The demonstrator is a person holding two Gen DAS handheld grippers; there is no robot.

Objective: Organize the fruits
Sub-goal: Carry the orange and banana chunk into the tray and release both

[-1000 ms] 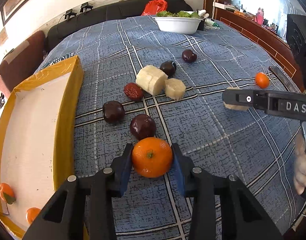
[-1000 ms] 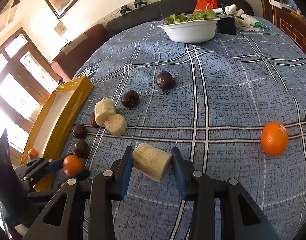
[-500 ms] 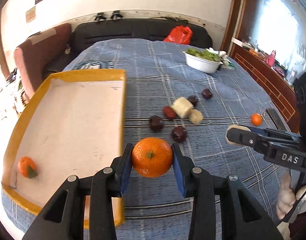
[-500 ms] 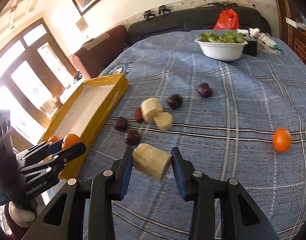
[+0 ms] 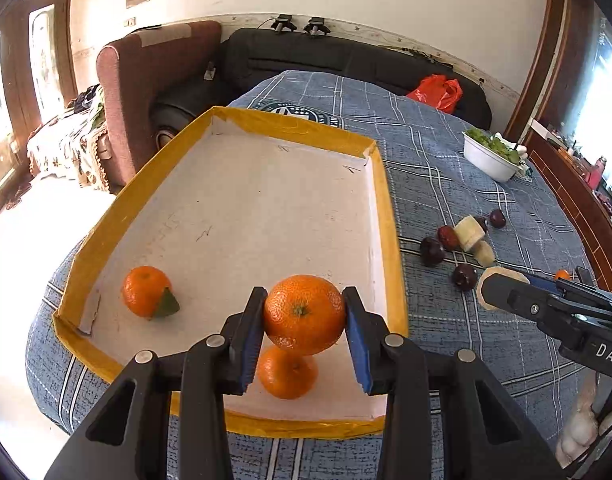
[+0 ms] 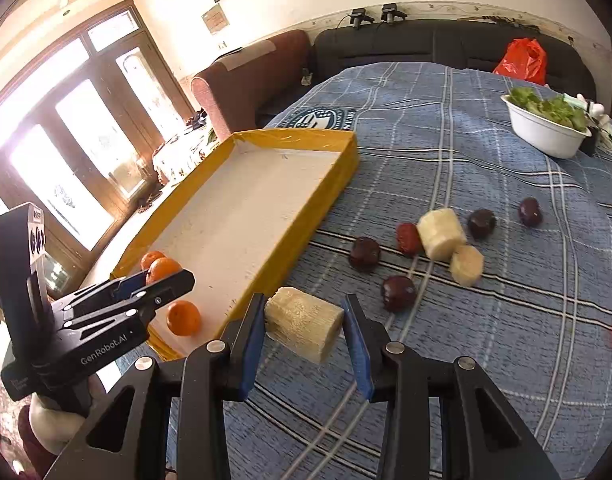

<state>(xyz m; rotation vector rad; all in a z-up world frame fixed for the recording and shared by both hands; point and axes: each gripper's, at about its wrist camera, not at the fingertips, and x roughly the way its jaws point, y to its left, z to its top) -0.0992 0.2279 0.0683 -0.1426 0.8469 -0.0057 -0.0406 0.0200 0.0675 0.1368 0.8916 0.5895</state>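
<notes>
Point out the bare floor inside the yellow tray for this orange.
The tray is bare from its far wall down to mid-floor. The near end is crowded: a leafed orange at near left, another orange directly beneath the one in the left claw.

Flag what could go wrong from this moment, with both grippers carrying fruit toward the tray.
1. The left gripper holds a tangerine directly above another tangerine in the yellow tray; released here, it may strike that one and roll.
2. The right gripper grips a pale fruit chunk that sits tilted between the pads; it may slip out over the blue cloth before reaching the tray.
</notes>
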